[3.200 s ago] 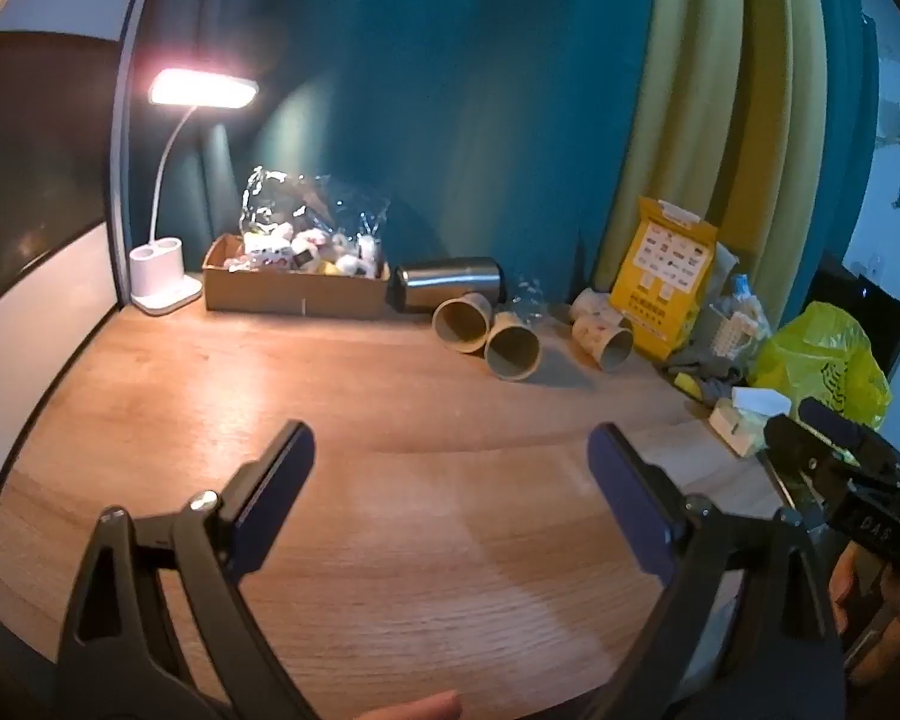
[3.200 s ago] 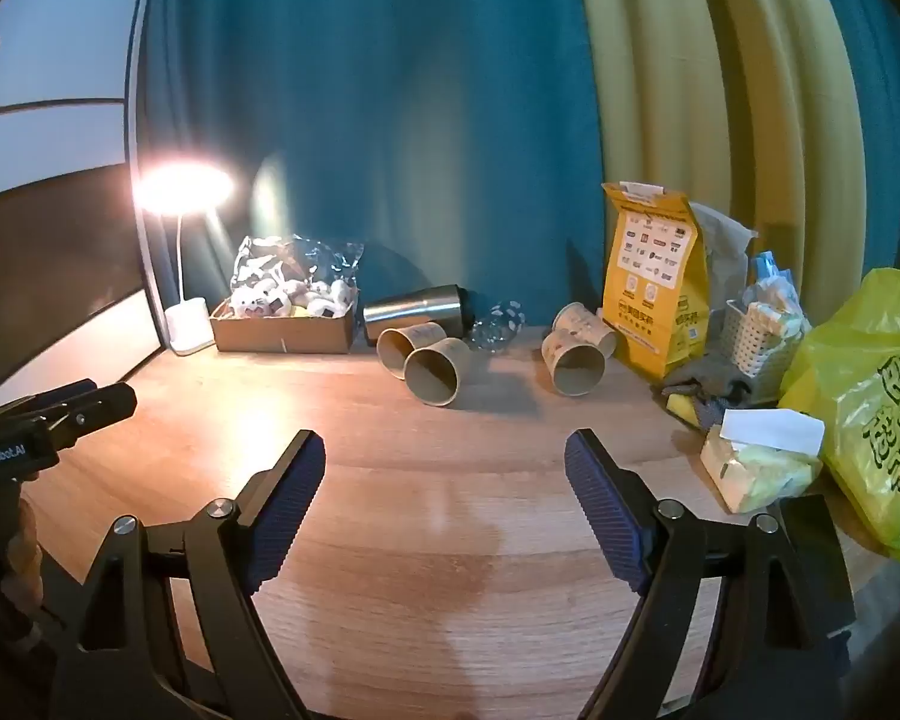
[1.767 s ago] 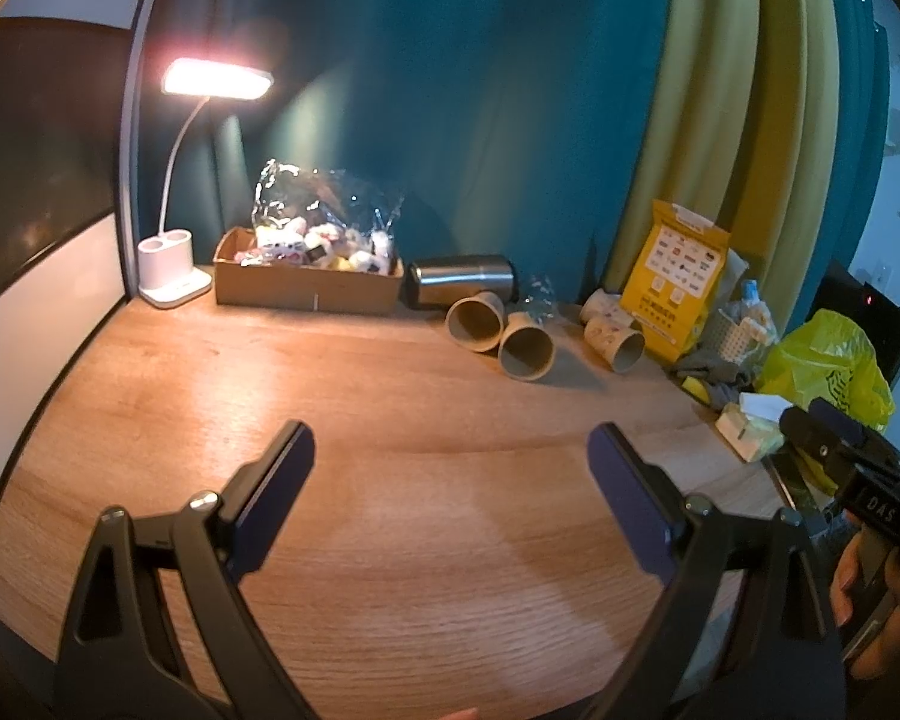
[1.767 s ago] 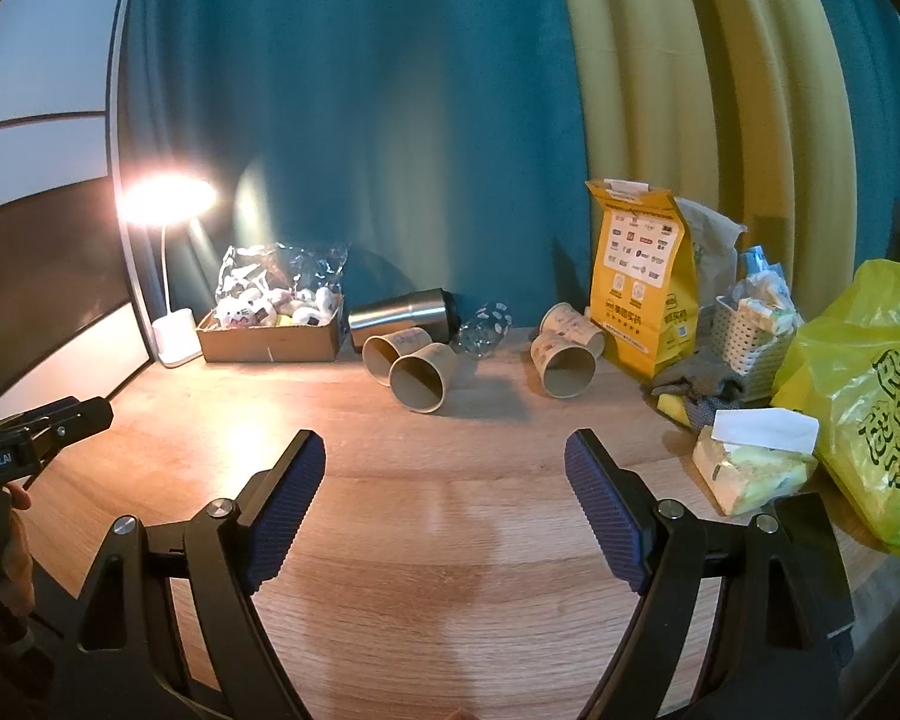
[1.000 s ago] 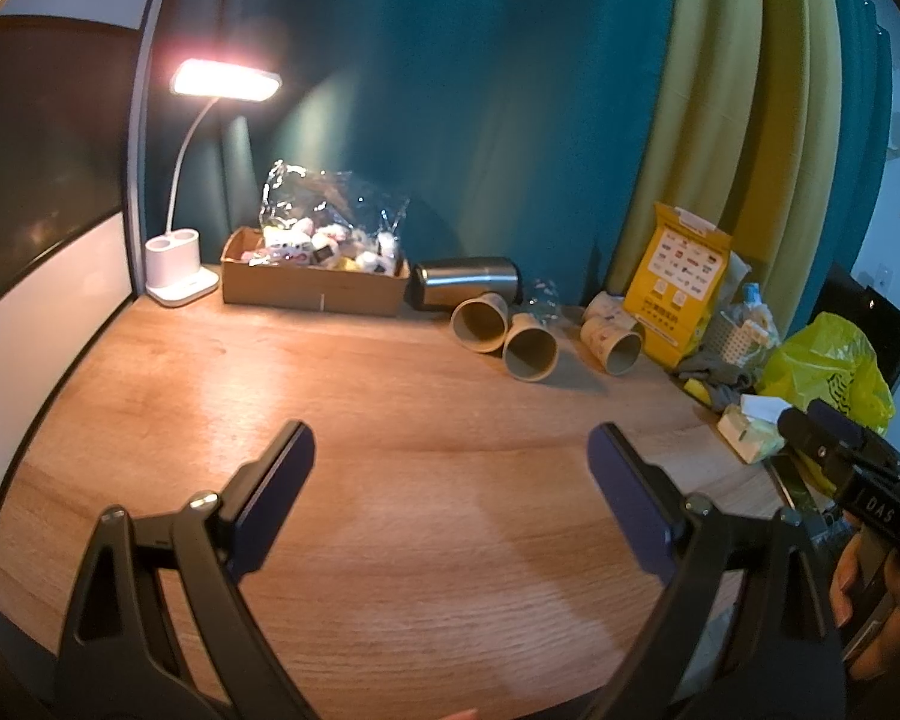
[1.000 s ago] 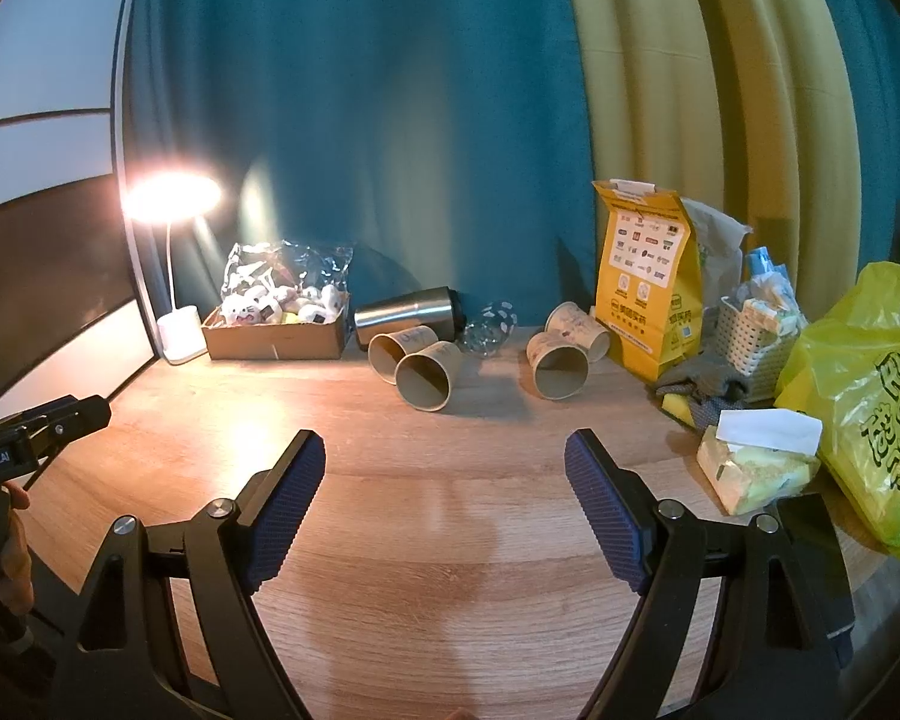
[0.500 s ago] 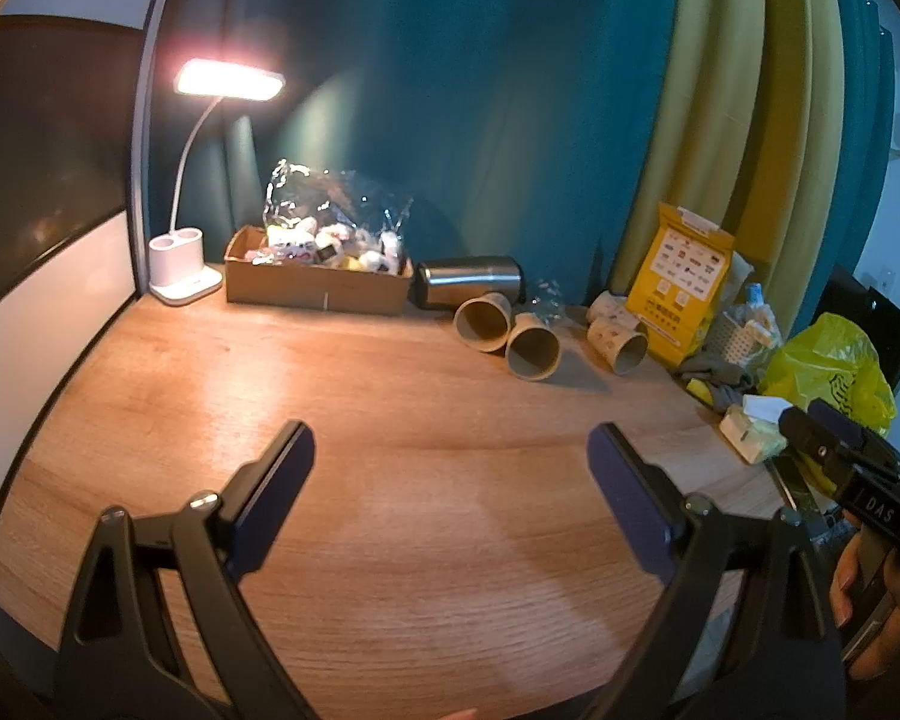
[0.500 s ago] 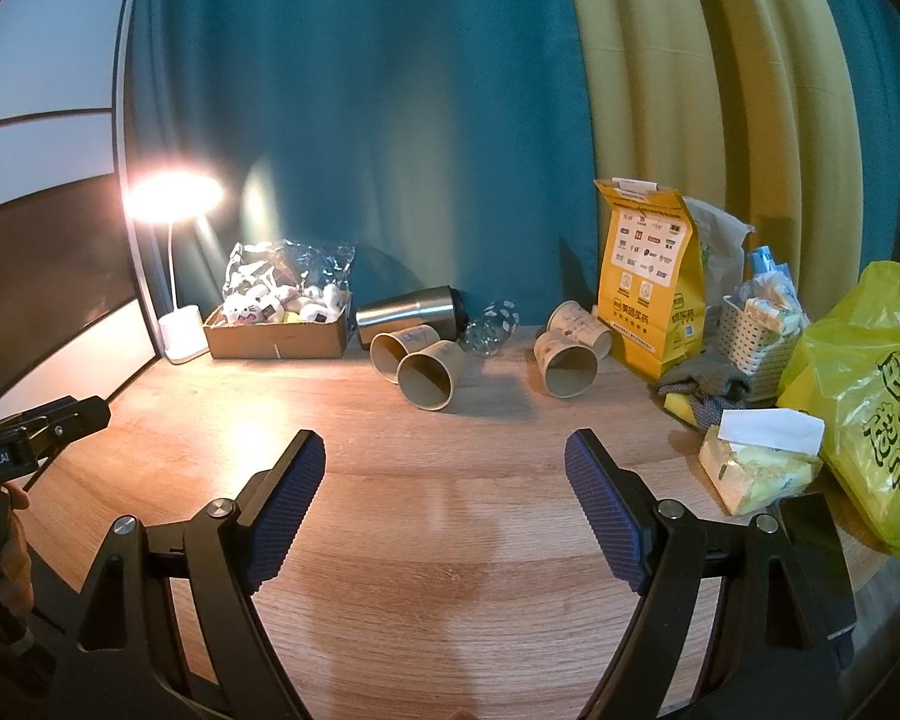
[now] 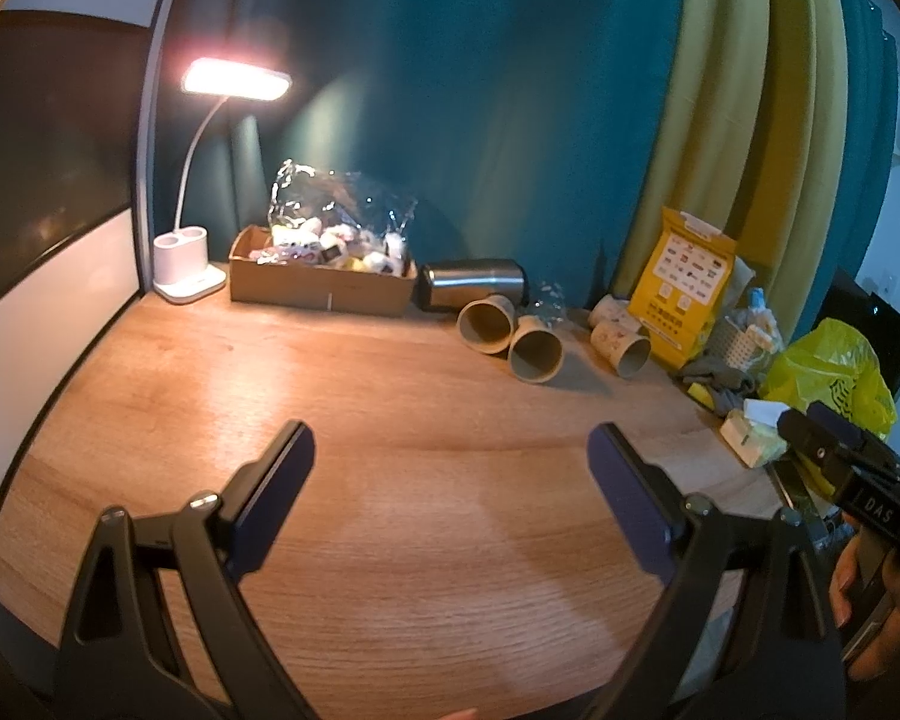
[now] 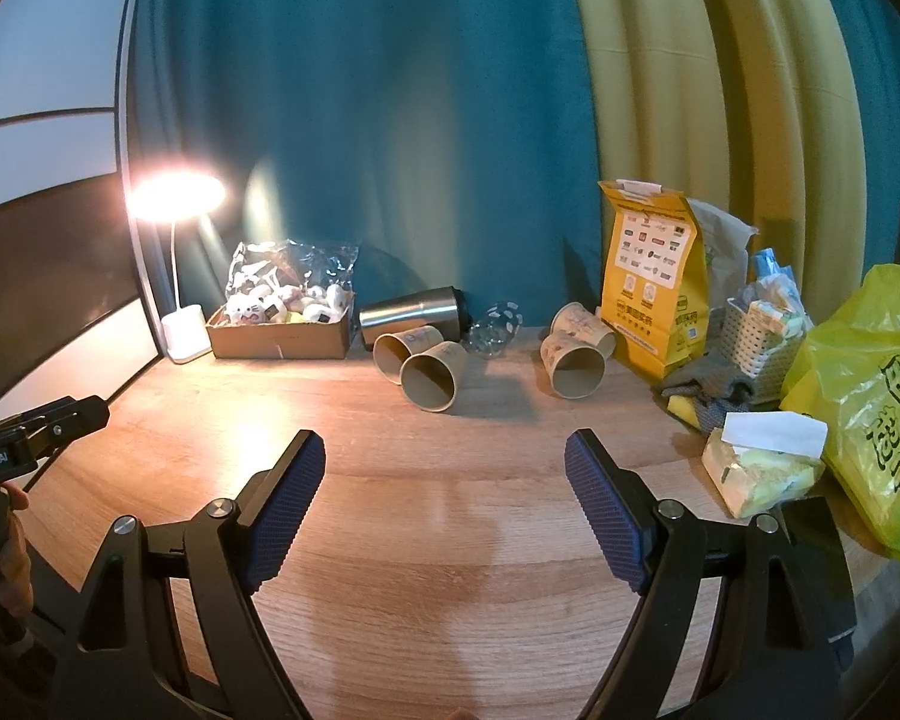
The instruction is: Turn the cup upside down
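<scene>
Four tan paper cups (image 10: pixel 429 383) lie on their sides at twelve o'clock on the tabletop (image 10: pixel 450 516), mouths facing us. Left gripper (image 9: pixel 450 456) and right gripper (image 10: pixel 444 465): jaws wide, empty.

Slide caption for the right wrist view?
Open right gripper faces tipped brown paper cups near a steel tumbler on the wooden table.

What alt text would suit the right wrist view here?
An open right hand-held gripper hovers over a wooden table, holding nothing. At the back, four paper cups lie on their sides beside a steel tumbler, a yellow bag and a lit lamp.
</scene>
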Demonstrator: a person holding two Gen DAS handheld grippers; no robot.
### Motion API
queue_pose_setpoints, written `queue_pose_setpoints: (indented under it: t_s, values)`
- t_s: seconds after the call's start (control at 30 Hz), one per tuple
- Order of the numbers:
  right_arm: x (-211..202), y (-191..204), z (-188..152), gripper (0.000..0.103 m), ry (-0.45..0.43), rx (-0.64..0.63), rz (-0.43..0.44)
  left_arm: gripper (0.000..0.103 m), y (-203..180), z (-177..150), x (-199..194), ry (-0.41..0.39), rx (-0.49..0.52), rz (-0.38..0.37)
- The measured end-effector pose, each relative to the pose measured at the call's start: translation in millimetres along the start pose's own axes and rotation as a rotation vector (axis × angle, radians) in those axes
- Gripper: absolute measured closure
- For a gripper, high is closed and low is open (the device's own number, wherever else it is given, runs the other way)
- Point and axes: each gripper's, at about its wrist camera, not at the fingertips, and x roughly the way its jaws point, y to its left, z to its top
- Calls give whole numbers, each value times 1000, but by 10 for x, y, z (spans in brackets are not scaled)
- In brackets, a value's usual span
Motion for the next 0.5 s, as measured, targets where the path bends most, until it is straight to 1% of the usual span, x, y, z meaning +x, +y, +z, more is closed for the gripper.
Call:
queue_pose_setpoints:
  t_s: [0.5]
  values:
    - [21,11,0,18,1,-3,0,9,0,1,11,4,3,5]
